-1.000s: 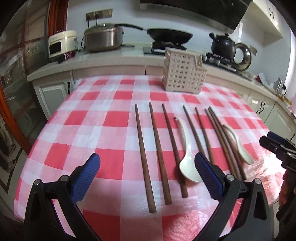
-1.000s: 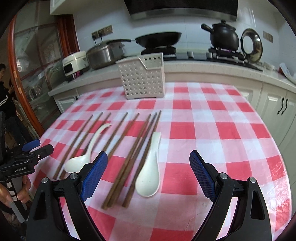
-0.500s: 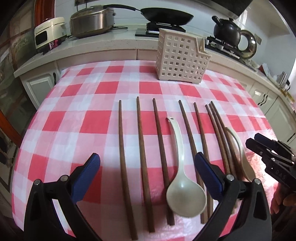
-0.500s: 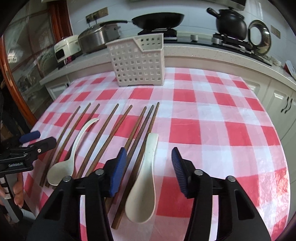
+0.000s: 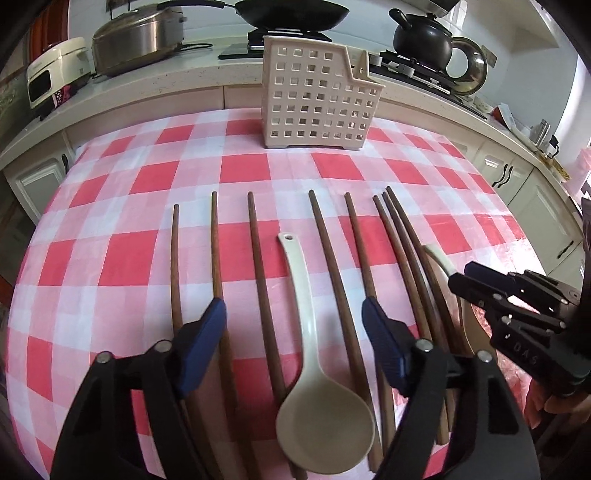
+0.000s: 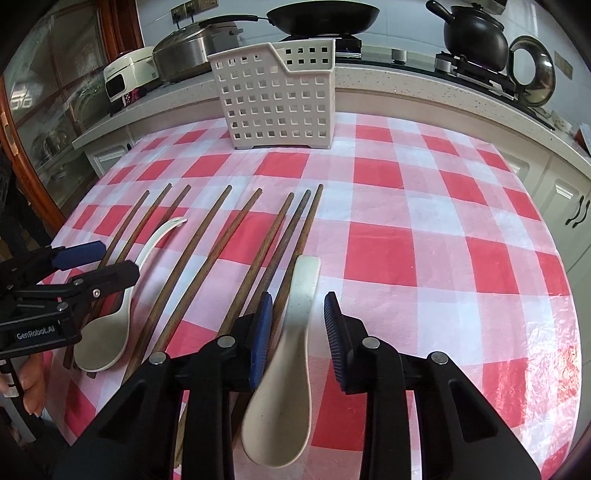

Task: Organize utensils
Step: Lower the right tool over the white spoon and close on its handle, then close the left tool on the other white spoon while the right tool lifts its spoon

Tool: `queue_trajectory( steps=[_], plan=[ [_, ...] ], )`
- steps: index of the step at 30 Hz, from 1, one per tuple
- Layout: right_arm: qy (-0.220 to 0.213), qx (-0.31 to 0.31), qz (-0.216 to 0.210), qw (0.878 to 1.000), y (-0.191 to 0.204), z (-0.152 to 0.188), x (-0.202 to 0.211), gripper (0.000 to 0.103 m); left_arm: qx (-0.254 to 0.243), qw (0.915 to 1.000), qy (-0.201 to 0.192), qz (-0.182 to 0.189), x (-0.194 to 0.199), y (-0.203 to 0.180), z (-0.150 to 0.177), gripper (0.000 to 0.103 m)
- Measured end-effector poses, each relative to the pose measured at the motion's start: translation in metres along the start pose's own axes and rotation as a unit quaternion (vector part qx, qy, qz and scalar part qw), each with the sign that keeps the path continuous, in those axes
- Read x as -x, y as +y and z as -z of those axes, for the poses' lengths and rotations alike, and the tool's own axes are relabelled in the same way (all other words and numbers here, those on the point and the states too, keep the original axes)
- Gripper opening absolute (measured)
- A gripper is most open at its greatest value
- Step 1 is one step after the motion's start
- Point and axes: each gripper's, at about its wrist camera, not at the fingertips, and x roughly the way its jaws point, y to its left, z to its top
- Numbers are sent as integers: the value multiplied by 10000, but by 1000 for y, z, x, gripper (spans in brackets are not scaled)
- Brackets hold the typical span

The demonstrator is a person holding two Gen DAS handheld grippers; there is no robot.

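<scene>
The right gripper [image 6: 297, 314] has its jaws narrowed and just been closing, with the handle of a white spoon [image 6: 288, 354] between the blue pads; a gap shows on each side, so the pads do not yet press it. That spoon lies flat on the worktop [image 6: 424, 258], bowl toward 6 o'clock, handle toward 12, just beside three dark chopsticks [image 6: 280, 254] at its 9 o'clock side.

The left gripper [image 5: 293, 321] has its jaws fairly wide, also just been closing. Between them lie a second white spoon [image 5: 314, 369], bowl at 6 o'clock, and chopsticks [image 5: 258, 280] on both sides of it; the pads grip nothing. One chopstick [image 5: 218, 266] runs under the left pad.

All the chopsticks lie roughly parallel, tips pointing to 12 o'clock, on the red-and-white checked cloth. At 12 o'clock, well apart from them, a white perforated utensil holder [image 5: 314, 99] stands upright near the far edge. Behind it are a wok [image 5: 291, 14], a black kettle [image 5: 421, 37] and a rice cooker [image 5: 136, 37].
</scene>
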Motion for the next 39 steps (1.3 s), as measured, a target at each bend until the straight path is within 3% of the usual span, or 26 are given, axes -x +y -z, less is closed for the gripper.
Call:
queue_trajectory(
  steps=[5, 18, 26, 39],
  plan=[
    [84, -79, -8, 9999, -3, 3, -6, 29, 42, 10000, 21, 3, -6, 0, -4, 58],
    [-8, -254, -100, 9996, -12, 5, -10, 29, 59, 9996, -239, -127, -12, -7, -3, 58],
    [-54, -219, -159, 9996, -11, 5, -9, 24, -112, 9995, -260, -116, -15, -17, -2, 36],
    [30, -217, -283, 9994, -14, 3, -16, 24, -1, 10000, -67, -42, -27, -15, -2, 25]
  ],
)
